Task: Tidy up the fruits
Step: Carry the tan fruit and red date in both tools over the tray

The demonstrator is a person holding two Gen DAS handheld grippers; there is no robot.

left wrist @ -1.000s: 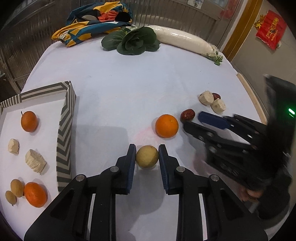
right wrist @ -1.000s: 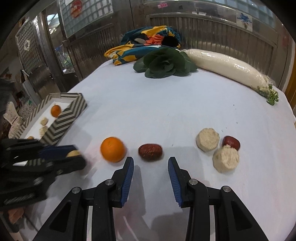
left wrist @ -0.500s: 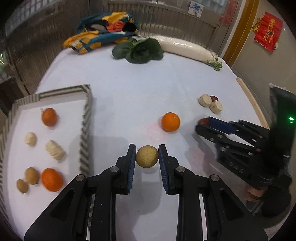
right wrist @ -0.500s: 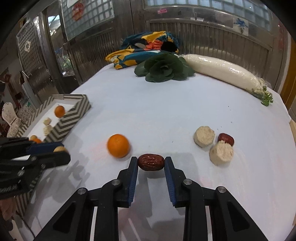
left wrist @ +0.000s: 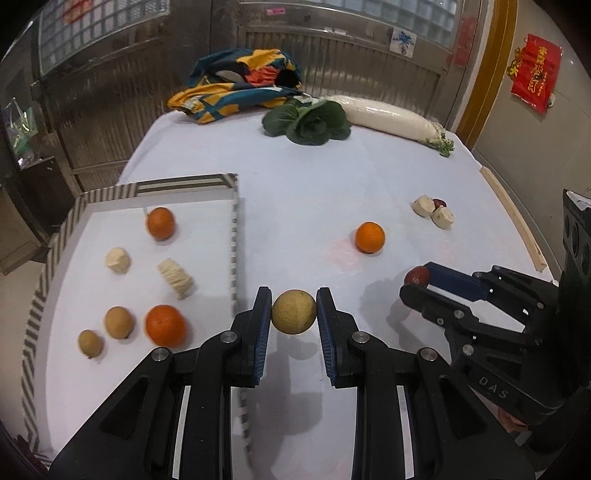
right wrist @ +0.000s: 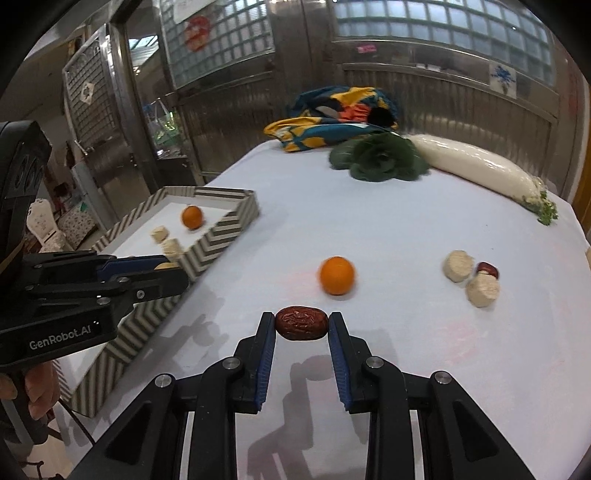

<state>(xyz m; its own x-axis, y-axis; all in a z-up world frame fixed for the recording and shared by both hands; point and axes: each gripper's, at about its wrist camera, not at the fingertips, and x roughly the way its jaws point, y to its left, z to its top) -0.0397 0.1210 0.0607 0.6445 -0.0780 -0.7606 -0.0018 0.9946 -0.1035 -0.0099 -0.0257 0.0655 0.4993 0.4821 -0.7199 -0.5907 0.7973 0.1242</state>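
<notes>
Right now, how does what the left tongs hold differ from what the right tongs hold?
The left tongs hold a longan: round, tan, smooth and speckled. The right tongs hold a date: oblong, dark red, wrinkled, lying crosswise. Both are clamped at the fingertips, lifted clear of the table.

Dim indoor light with a cool cast. The white-clothed round table [left wrist: 317, 192] is evenly lit; soft dark shadows pool beneath both views' foregrounds. Heavy fisheye bending and black vignetting mark the edges. The glass-block windows [right wrist: 424, 26] glow pale; the background is slightly soft.
</notes>
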